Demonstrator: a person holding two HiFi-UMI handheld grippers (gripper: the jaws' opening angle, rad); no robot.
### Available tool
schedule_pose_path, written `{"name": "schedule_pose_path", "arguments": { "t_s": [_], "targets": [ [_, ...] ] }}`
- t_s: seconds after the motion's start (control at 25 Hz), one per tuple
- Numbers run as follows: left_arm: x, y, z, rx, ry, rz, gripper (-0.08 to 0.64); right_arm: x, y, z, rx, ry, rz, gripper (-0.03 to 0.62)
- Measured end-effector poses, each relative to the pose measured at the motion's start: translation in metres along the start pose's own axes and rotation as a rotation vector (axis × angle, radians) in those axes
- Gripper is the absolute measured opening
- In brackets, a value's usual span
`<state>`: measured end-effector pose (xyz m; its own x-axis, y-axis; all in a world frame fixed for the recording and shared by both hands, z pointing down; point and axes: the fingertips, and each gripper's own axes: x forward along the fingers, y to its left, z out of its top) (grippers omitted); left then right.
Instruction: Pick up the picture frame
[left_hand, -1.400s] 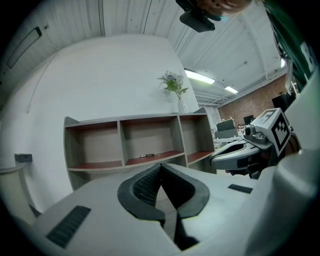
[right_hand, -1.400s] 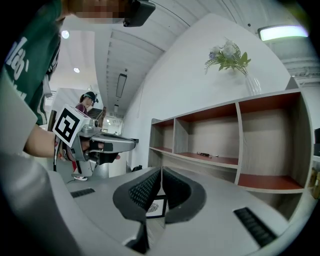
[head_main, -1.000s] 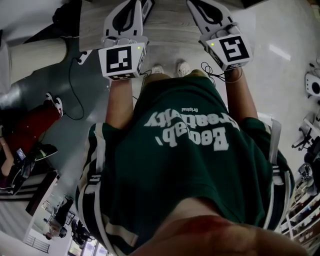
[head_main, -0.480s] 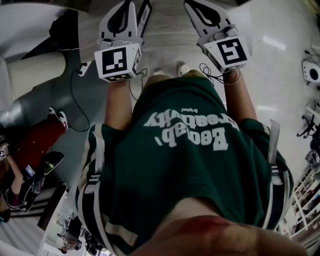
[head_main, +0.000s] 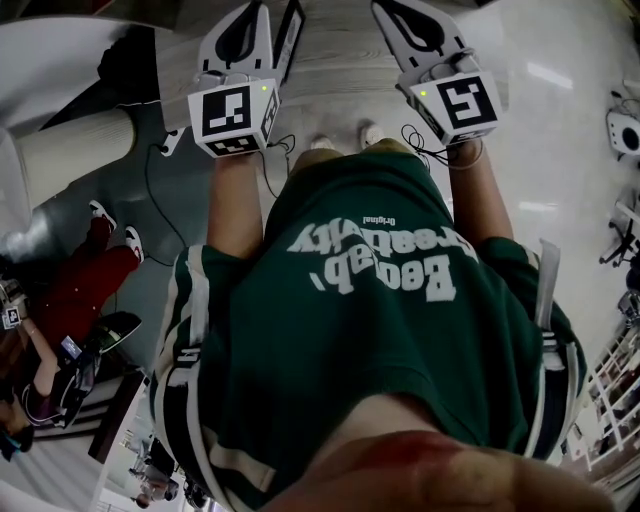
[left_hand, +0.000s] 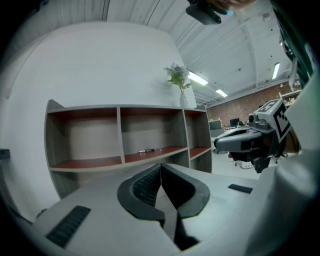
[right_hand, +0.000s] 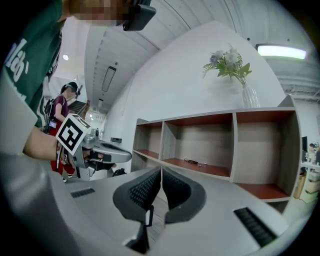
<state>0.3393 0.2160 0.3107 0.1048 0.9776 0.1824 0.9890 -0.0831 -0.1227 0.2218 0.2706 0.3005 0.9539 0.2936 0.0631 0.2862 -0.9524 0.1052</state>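
White wall (left_hand: 100, 65) fills the background, and against it stands the grey shelf unit (left_hand: 120, 135) with its reddish boards, straight ahead of both grippers. Looking down from the head view, it's all green shirt (head_main: 370, 330), forearms stretched forward, a marker cube (head_main: 235, 118) riding on each gripper. Off to the left, another person in red (head_main: 70, 300) is low down on the floor. Now the left tongs (left_hand: 161, 167): pads pressed together, nothing between them, aimed at the shelf's middle bay. The right tongs (right_hand: 161, 170) match, closed tight and empty, aimed at the same unit from the other side. Up on top of the shelf there's a vase of flowers (left_hand: 182, 95). A small dark pen-like item (left_hand: 146, 150) lies on the middle board. And the picture frame? I cannot tell where it is; a dark slanted strip (head_main: 291, 35) just beside the left gripper in the head view might be it, too unclear to call.
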Motion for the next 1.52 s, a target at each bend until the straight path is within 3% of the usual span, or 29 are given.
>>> {"name": "schedule_pose_path", "arguments": {
  "t_s": [0.12, 0.16, 0.24, 0.28, 0.48, 0.68, 0.84, 1.04, 1.24, 1.52],
  "targets": [
    [0.016, -0.022, -0.029, -0.033, 0.116, -0.054, 0.02, -0.022, -0.015, -0.008, 0.017, 0.007, -0.024, 0.036],
    [0.02, -0.025, -0.04, -0.044, 0.152, -0.06, 0.05, -0.029, -0.018, -0.012, 0.022, 0.012, -0.032, 0.036],
    [0.025, -0.027, -0.064, -0.061, 0.228, -0.07, 0.184, -0.037, -0.02, -0.019, 0.031, 0.022, -0.043, 0.036],
    [0.027, -0.027, -0.077, -0.07, 0.268, -0.079, 0.201, -0.04, -0.021, -0.023, 0.036, 0.026, -0.049, 0.036],
    [0.036, -0.028, -0.133, -0.145, 0.459, -0.149, 0.251, -0.045, -0.023, -0.036, 0.061, 0.043, -0.067, 0.036],
    [0.036, -0.049, -0.186, -0.173, 0.626, -0.194, 0.281, -0.063, -0.024, -0.048, 0.062, 0.042, -0.072, 0.036],
    [0.021, -0.066, -0.204, -0.19, 0.698, -0.211, 0.29, -0.089, -0.022, -0.047, 0.056, 0.006, -0.084, 0.035],
    [0.022, -0.012, -0.205, -0.212, 0.748, -0.182, 0.291, -0.044, -0.021, -0.018, 0.028, -0.02, -0.052, 0.035],
    [0.02, 0.001, -0.218, -0.205, 0.773, -0.145, 0.29, -0.043, -0.019, -0.015, 0.016, -0.031, -0.044, 0.037],
    [0.024, 0.004, -0.237, -0.214, 0.821, -0.151, 0.29, -0.043, -0.018, -0.013, -0.003, -0.04, -0.033, 0.037]
  ]
}}
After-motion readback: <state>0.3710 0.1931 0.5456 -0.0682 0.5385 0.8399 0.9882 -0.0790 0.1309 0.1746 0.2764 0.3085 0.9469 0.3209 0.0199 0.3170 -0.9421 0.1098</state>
